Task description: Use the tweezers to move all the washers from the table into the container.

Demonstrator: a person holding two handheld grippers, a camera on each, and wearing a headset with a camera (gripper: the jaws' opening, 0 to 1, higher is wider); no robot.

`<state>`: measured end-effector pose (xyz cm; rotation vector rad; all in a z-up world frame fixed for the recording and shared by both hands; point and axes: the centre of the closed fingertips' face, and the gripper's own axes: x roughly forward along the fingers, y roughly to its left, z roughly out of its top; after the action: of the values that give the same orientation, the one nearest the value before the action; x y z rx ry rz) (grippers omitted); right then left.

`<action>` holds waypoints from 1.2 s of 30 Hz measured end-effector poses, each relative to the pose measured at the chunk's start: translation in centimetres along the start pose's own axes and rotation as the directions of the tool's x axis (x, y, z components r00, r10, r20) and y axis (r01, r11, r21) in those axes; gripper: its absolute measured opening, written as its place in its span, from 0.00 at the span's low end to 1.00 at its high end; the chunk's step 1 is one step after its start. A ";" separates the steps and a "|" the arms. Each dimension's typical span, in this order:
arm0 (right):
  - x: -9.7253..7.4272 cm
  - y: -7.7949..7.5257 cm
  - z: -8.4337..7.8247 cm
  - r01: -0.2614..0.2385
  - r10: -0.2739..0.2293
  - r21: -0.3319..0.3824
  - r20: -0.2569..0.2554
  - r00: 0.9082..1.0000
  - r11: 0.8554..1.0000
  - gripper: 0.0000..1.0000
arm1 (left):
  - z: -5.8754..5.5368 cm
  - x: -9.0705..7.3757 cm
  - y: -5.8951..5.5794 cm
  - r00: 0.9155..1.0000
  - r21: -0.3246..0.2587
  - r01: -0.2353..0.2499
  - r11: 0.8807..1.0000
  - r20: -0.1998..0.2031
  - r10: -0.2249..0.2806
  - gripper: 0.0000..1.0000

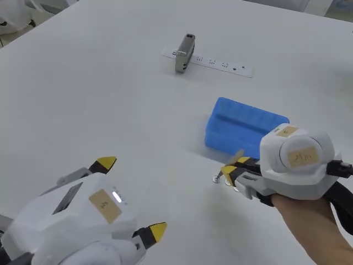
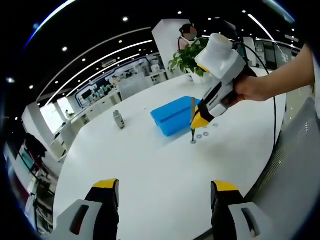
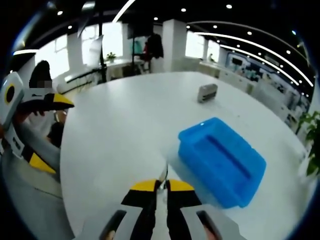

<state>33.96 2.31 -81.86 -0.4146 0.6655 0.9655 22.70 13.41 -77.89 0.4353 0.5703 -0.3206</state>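
My right gripper [image 1: 234,169] is shut on a pair of tweezers [image 2: 192,119], just in front of the blue container [image 1: 242,130]. In the left gripper view the tweezers point straight down, their tips at a washer [image 2: 193,142] on the white table. Two or three more washers [image 2: 202,135] lie close beside it. The right gripper view has the shut jaws [image 3: 160,186] with the tweezers between them, and the blue container [image 3: 222,160] open-topped to the right. My left gripper [image 1: 130,197] hovers open and holds nothing at the table's near left.
A white power strip [image 1: 212,62] with a grey adapter [image 1: 185,52] plugged in lies at the far side of the white table [image 1: 110,99]. A person stands far off behind the table in the left gripper view.
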 end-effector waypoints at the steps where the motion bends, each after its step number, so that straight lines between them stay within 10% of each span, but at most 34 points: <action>1: 0.0 0.0 0.0 -0.002 0.002 0.003 -0.001 1.000 1.000 0.02 | 0.0 0.0 0.0 1.000 0.000 0.000 1.000 0.000 0.000 0.77; 20: -3.1 -1.4 7.1 -0.007 0.001 0.040 0.146 0.989 0.999 0.02 | 0.5 0.1 -0.3 0.999 -0.043 0.017 0.999 0.028 -0.016 0.89; 36: 0.8 -6.4 8.3 0.095 -0.110 0.097 0.158 0.981 0.991 0.03 | 1.2 0.1 -0.3 0.997 -0.089 0.019 0.996 0.070 -0.013 0.99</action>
<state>42.55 4.50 -76.13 -0.2848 0.5312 0.8584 23.17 12.55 -77.16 0.3315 0.5182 -0.3229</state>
